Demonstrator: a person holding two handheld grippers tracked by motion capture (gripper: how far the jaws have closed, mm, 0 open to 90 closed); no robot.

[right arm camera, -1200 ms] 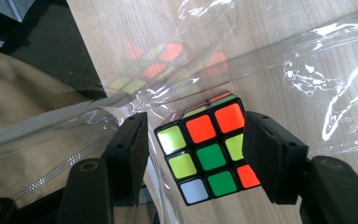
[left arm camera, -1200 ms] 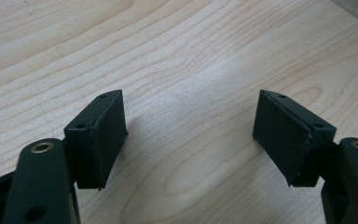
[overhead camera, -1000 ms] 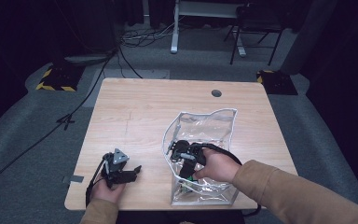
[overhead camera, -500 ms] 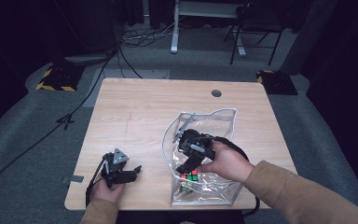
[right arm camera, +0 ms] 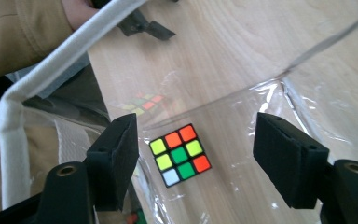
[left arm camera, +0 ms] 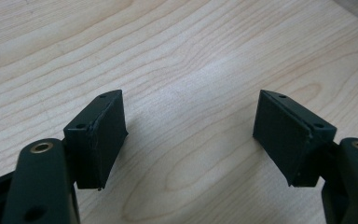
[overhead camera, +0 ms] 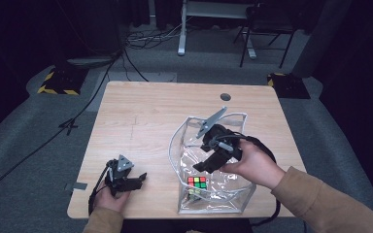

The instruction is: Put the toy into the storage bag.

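While our wooden table (overhead camera: 141, 116) shows pale grain, the clear, crinkly plastic bag (overhead camera: 233, 194) stands open-mouthed with a white rim. Our right gripper (right arm camera: 193, 154), jaws just widening and empty, hangs above the square cube (right arm camera: 179, 154) lying flat inside, tilted diagonally. Our left gripper (left arm camera: 189, 135) rests spread, holding nothing.

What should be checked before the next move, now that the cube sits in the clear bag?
1. Cube lies on the bottom of the clear bag: ok.
2. Right gripper open, jaws just opened, nothing between them: ok.
3. Right gripper clear of the bag's white rim: not ok, it is within the opening.
4. Left gripper open and empty over the table: ok.
5. Bag stands upright unaided: cannot tell.
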